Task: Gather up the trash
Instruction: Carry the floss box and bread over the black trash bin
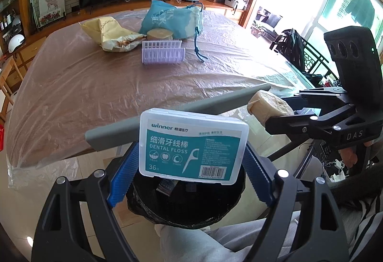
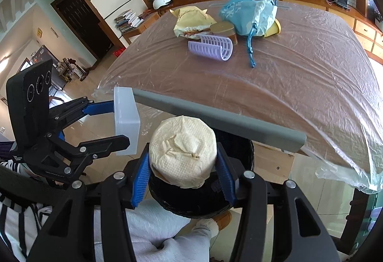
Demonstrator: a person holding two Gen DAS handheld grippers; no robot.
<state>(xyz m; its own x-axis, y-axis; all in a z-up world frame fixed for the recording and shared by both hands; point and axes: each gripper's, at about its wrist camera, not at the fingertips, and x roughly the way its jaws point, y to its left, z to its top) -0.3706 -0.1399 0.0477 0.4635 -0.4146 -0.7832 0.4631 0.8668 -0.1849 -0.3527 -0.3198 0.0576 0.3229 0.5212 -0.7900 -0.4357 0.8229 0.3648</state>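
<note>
Trash bin [image 1: 186,209] sits directly below both tongs: left gripper [image 1: 191,161] clamps the floss box [image 1: 194,144], right gripper [image 2: 183,173] the paper-wrapped puck [image 2: 183,156].

left gripper [image 1: 191,161]: clamped, tilted down | right gripper [image 2: 183,171]: clamped, tilted down

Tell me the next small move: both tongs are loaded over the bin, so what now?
Probably open both tongs and let go. The left tongs hold the dental floss box and the right tongs hold the paper-wrapped round, each right above the black-lined bin. More trash is left on the table.
</note>
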